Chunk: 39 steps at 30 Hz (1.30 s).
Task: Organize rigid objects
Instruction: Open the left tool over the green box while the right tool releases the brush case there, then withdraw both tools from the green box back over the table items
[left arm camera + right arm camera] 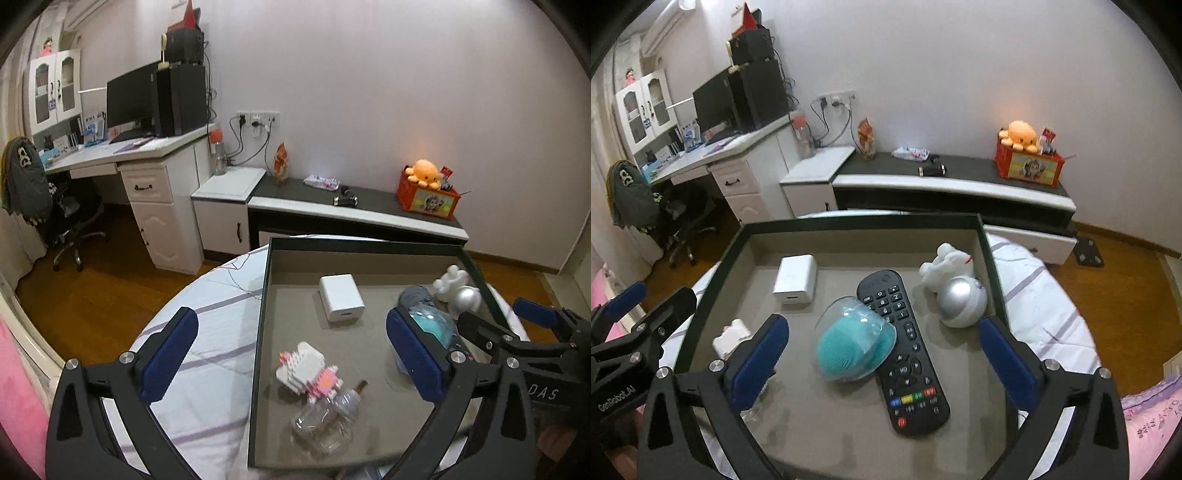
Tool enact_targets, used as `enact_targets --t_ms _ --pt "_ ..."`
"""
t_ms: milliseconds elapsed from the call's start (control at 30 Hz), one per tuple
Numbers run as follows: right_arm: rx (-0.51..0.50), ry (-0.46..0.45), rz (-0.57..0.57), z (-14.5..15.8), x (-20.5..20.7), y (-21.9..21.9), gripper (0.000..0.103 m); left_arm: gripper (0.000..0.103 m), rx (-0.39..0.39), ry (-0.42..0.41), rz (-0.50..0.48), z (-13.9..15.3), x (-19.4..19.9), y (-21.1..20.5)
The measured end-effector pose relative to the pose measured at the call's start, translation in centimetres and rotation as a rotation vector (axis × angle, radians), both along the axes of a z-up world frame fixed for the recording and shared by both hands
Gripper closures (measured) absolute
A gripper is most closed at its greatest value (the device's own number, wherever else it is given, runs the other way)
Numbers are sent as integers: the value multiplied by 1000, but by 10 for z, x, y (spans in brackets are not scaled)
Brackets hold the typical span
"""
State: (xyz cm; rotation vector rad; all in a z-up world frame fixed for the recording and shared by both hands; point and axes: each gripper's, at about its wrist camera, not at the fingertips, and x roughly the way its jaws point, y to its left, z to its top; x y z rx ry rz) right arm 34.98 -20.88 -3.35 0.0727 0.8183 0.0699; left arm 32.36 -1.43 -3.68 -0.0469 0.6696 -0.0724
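A dark-rimmed tray (263, 295) (857, 220) with a grey floor lies on the bed. In it are a white charger block (341, 298) (795, 278), a white and pink brick figure (308, 369) (731, 334), a clear plastic bottle (328, 417), a teal brush in a clear case (432, 321) (855, 341), a black remote (905, 350) and a white figurine with a silver ball (458, 291) (955, 288). My left gripper (291, 350) (652, 301) is open, straddling the tray's left wall above the brick figure. My right gripper (882, 322) (506, 317) hangs open over the brush and remote, holding nothing.
The bed has a white striped sheet (207, 332) and a pink blanket (1152, 424) at the right. Beyond it stand a low cabinet (332, 206) with a red box and orange plush (424, 184), a white desk (147, 177) with a monitor, and an office chair (70, 221).
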Motion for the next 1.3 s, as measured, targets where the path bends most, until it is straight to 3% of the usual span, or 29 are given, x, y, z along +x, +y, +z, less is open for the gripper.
enact_targets --t_ms 333,800,1033,1300 --pt "12 -160 -32 37 -108 2 0 0 -21 -101 10 20 -104 10" --pt "18 -205 -94 20 -248 -7 0 0 -52 -144 32 1 -233 18" --pt "30 -218 -114 16 -283 -11 0 0 -39 -153 10 -4 -266 8" --pt "28 -228 -105 19 -296 -8 0 0 -43 -171 8 1 -279 7"
